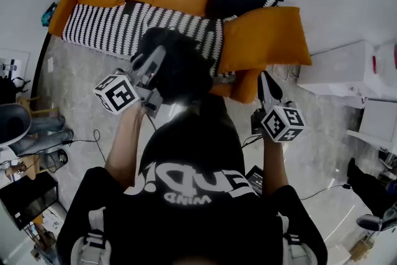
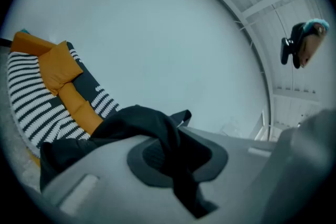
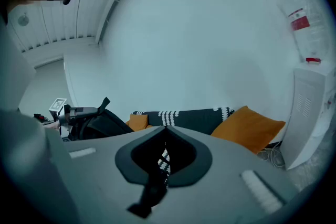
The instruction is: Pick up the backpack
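Note:
The black backpack (image 1: 180, 68) hangs off the floor in front of the sofa, held at its top by my left gripper (image 1: 156, 62). In the left gripper view, black fabric (image 2: 147, 126) lies pinched between the jaws of the left gripper (image 2: 173, 152) and drapes over them. My right gripper (image 1: 268, 80) is off to the right, apart from the backpack, its jaws together with nothing in them. In the right gripper view, the right gripper (image 3: 165, 136) shows only a thin slit, and the backpack (image 3: 100, 126) appears at the far left.
A black-and-white striped sofa (image 1: 111, 25) with orange cushions (image 1: 263, 37) stands ahead. White cabinets (image 1: 344, 68) stand at the right. Cables (image 1: 93, 136) trail over the marble floor. Clutter and a chair (image 1: 15, 124) sit at the left edge.

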